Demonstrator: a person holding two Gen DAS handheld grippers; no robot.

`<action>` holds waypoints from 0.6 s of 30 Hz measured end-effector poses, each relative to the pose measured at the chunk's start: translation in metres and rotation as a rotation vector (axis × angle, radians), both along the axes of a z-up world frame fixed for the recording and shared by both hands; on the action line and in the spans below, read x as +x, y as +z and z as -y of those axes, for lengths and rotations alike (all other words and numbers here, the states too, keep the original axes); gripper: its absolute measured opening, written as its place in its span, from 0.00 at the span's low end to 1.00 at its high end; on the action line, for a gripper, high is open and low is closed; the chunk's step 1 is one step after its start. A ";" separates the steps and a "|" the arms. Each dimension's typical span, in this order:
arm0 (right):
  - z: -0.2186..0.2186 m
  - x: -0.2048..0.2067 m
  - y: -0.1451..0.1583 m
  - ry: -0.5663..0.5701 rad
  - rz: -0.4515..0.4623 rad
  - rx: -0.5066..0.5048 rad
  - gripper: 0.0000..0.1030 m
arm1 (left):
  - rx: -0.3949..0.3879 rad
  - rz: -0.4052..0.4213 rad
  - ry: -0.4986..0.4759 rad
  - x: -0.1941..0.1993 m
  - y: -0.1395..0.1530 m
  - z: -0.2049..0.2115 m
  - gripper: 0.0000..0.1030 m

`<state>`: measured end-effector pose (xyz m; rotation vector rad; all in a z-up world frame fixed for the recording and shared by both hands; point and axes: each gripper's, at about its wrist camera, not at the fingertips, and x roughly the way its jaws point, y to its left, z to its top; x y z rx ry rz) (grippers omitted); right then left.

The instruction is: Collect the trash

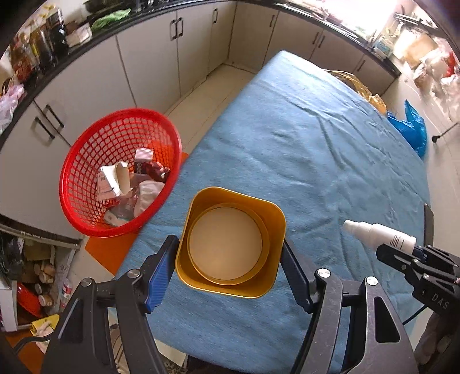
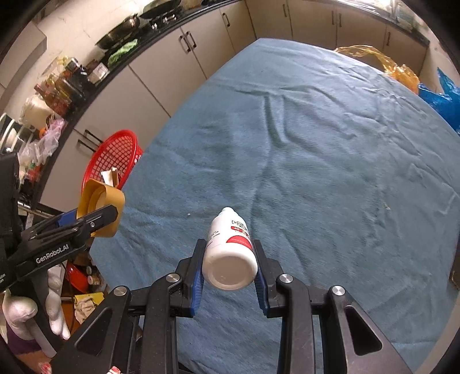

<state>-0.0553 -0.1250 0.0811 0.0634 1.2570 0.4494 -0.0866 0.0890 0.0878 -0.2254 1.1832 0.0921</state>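
The left tool point(image 1: 230, 267) pinched a gold tin point(image 1: 231, 243) and the right tool point(image 2: 230, 267) a white bottle point(image 2: 230, 250) over the blue surface point(image 1: 316, 143); released early, either could miss the red basket point(image 1: 120, 172) at ten o'clock.

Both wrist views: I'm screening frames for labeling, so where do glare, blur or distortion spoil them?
Left wrist view: window glare washes out the top right countertop, the far right edge is smeared, and fisheye bends the cabinets; the gold tin and red basket stay sharp. Right wrist view: evenly lit, dark corner vignette, white bottle crisp.
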 end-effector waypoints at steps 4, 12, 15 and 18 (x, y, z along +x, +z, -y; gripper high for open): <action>0.019 -0.004 0.005 -0.031 0.000 0.022 0.31 | 0.019 0.025 -0.019 -0.006 0.014 0.013 0.67; 0.040 -0.013 0.020 -0.069 0.048 0.026 0.31 | 0.048 0.066 0.015 -0.030 0.052 0.009 0.67; 0.039 -0.013 0.026 -0.068 0.071 0.018 0.31 | 0.064 0.084 0.054 -0.044 0.069 -0.001 0.67; 0.033 -0.015 0.034 -0.049 0.101 -0.001 0.31 | 0.046 0.097 0.107 -0.056 0.078 -0.014 0.67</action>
